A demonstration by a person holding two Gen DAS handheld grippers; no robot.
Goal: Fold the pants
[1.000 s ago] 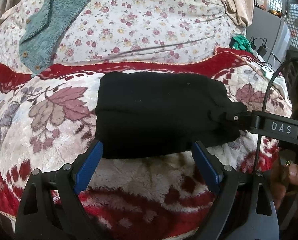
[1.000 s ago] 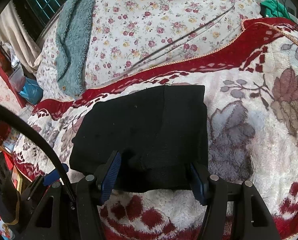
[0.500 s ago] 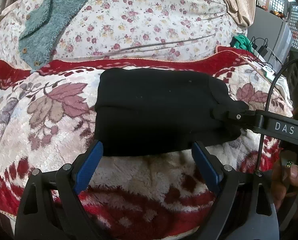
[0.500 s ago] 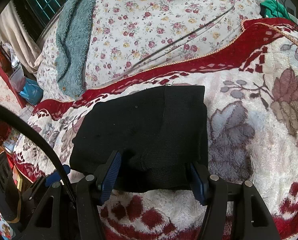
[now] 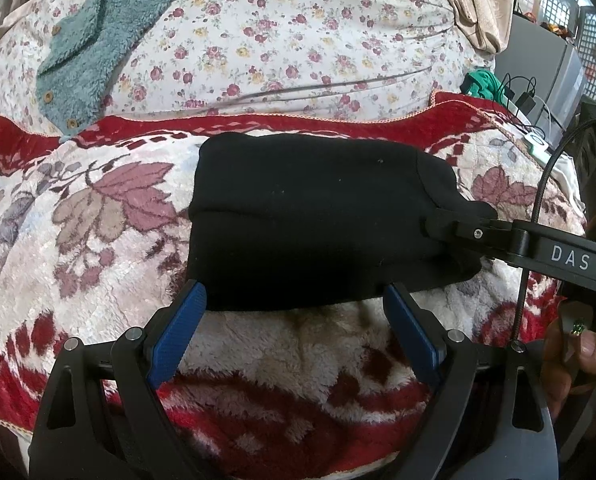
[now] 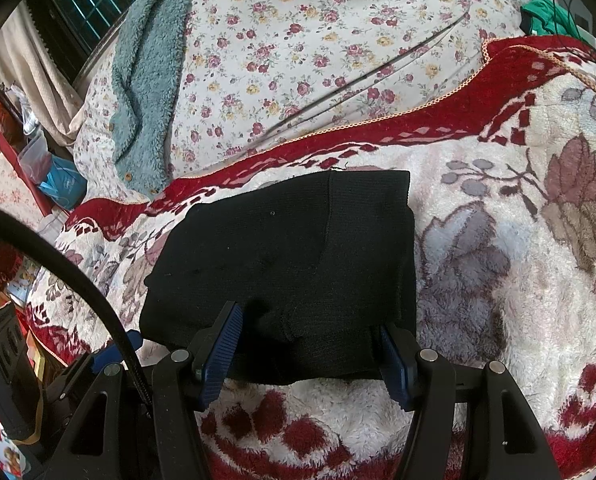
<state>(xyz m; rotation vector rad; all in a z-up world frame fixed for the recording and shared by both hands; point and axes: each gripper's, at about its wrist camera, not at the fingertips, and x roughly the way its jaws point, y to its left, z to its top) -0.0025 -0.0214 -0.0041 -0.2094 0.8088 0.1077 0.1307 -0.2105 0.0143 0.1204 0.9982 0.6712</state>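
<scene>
A: The black pants (image 5: pixel 314 220) are seen as a compact folded bundle, laid flat on the red-and-cream fleece blanket (image 5: pixel 97 240), just near of its red border.

B: And the left gripper (image 5: pixel 295 320) is held low at the near edge, jaws spread wide, nothing caught between them. The bundle is framed, not gripped.

A: Same story at the right gripper (image 6: pixel 310 348): fingers are parted on either side of the near edge of the pants (image 6: pixel 289 264), and cloth lies between them unpinched.

B: Likely the fold is judged finished, so the bundle is left resting squarely.

A: The teal fleece garment (image 5: pixel 97 36) is left far off on the floral sheet (image 5: pixel 298 40), well apart.

B: The blanket is soft; snagging could be risked on withdrawal.
</scene>
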